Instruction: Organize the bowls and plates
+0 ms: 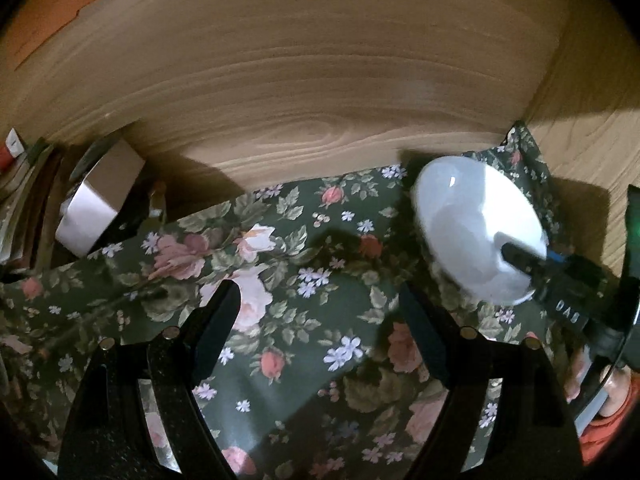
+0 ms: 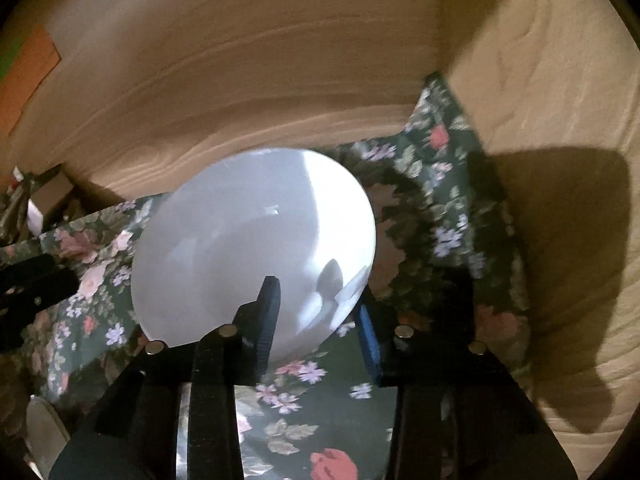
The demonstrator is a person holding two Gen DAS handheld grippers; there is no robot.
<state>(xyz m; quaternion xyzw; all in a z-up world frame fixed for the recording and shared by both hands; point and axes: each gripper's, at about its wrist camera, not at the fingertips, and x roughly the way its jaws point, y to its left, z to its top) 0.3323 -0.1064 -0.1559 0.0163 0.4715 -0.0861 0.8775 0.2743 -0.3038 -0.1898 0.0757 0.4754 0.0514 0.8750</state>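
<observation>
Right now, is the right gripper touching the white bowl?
Touching. The right wrist view shows the right gripper with its fingers on either side of the white bowl rim, one inside, one outside, closed on it.

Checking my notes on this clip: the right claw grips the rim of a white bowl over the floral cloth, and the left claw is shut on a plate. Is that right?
Not quite. The left claw is open and empty above the floral cloth, as the left wrist view shows. The rest holds: the right claw grips the white bowl by its rim.
</observation>
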